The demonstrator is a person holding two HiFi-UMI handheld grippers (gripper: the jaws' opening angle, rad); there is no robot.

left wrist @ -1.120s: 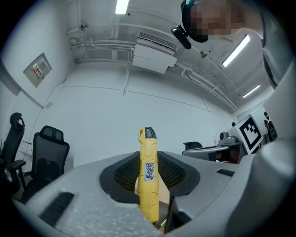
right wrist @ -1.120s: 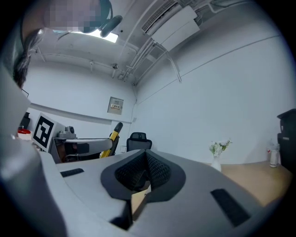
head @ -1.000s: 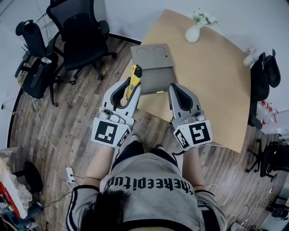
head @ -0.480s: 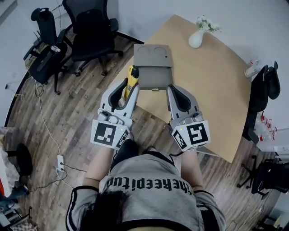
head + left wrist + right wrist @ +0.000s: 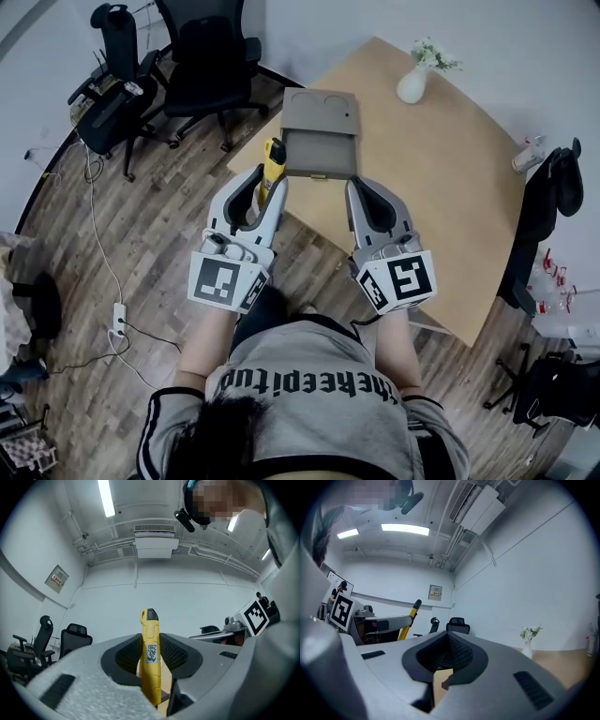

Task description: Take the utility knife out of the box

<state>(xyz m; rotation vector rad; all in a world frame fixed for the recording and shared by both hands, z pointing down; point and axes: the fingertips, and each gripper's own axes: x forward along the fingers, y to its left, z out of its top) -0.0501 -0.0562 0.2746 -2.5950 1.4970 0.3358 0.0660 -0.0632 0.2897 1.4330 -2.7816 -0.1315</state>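
My left gripper [image 5: 272,181] is shut on the yellow utility knife [image 5: 273,159], which sticks out forward past the jaws, just left of the open grey box [image 5: 320,155]. In the left gripper view the knife [image 5: 150,663] stands upright between the pads, black tip on top, with my left gripper [image 5: 150,641] closed around it. My right gripper [image 5: 355,185] hovers at the box's front right corner, jaws together and nothing between them. The right gripper view shows my right gripper [image 5: 447,637] closed and the knife [image 5: 407,620] off to the left.
The box sits near the corner of a wooden table [image 5: 441,187], its lid [image 5: 320,110] folded back. A white vase with flowers [image 5: 411,82] stands farther back. Black office chairs [image 5: 211,56] and floor cables [image 5: 103,272] lie to the left.
Both grippers have drifted a little sideways along the table's near edge by the box. The knife stays gripped in the left one, and the jaws have not changed.
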